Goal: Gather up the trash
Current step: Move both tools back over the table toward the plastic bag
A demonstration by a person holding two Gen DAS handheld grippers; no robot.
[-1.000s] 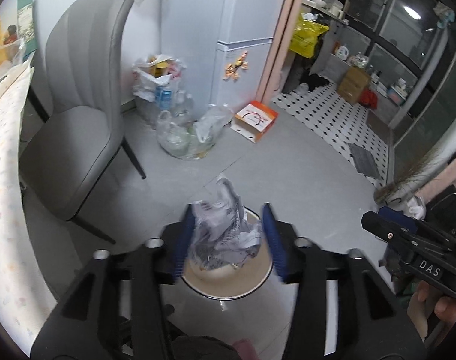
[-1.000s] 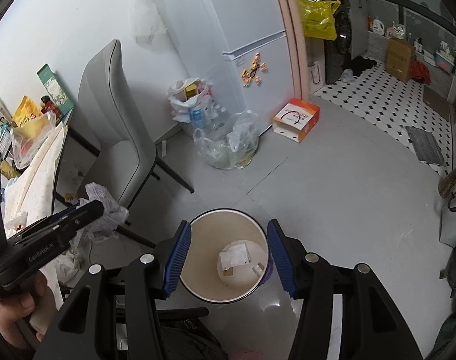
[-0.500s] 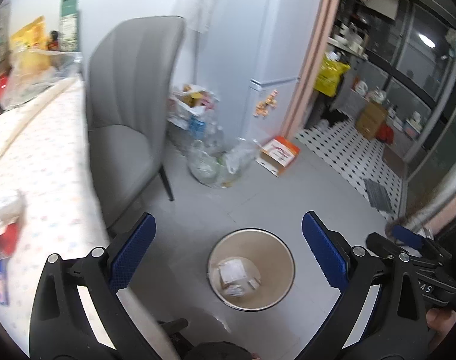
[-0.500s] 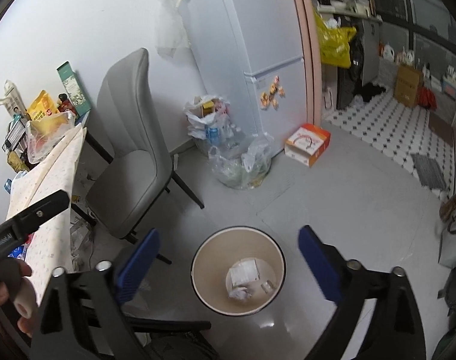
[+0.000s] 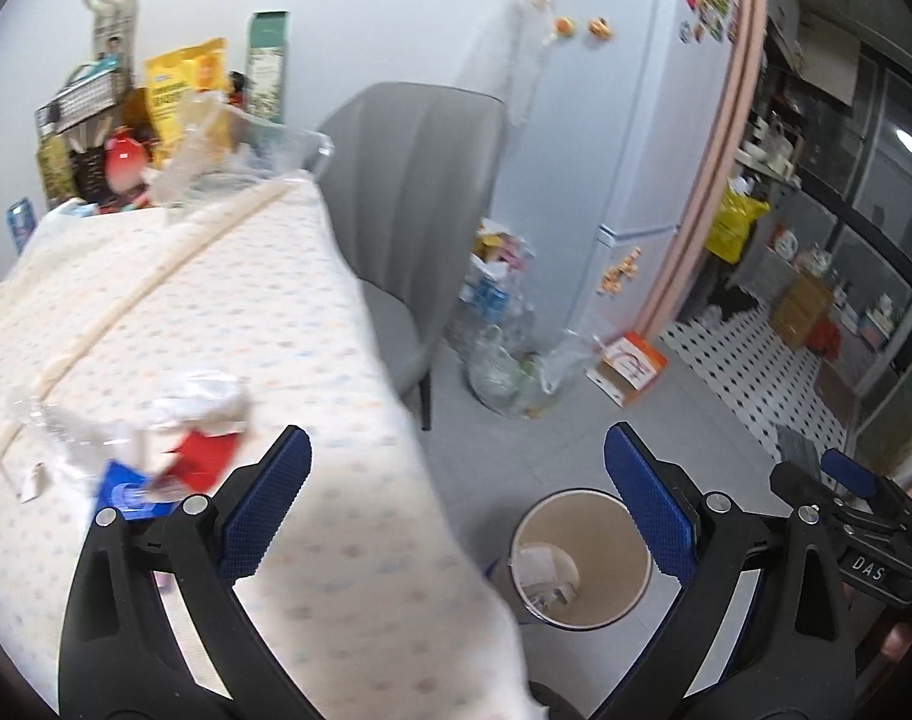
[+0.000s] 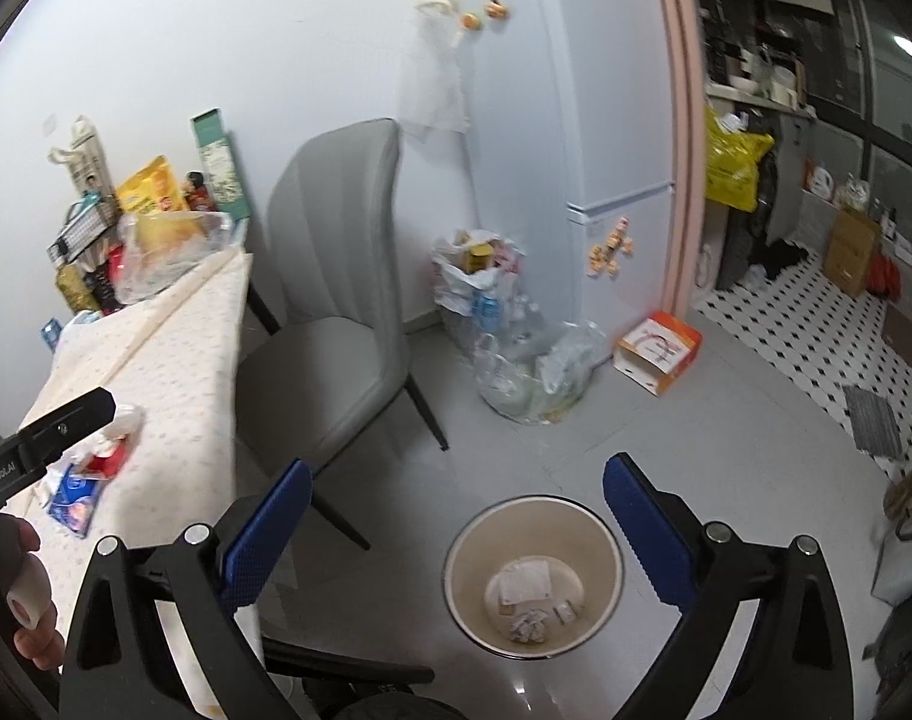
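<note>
A round beige trash bin (image 6: 534, 576) stands on the grey floor, with crumpled paper and wrappers at its bottom; the left wrist view shows the bin (image 5: 579, 558) beside the table's corner. My right gripper (image 6: 456, 534) hangs open above and before the bin, empty. My left gripper (image 5: 456, 504) is open and empty over the table's edge. On the dotted tablecloth (image 5: 204, 312) lies a pile of trash (image 5: 174, 438): crumpled white paper, clear plastic, a red wrapper and a blue packet. The right wrist view shows the same trash pile (image 6: 90, 474) beside the left gripper's body.
A grey chair (image 6: 330, 324) stands between table and bin. Filled plastic bags (image 6: 516, 360) and an orange box (image 6: 657, 354) sit by the fridge (image 6: 606, 120). Snack bags and boxes (image 5: 156, 120) crowd the table's far end. A hand (image 6: 18, 594) holds the left gripper.
The left gripper opened and let the crumpled plastic fall into the bin, then swung left and up over the table. The right gripper opened wide and rose away from the bin.
</note>
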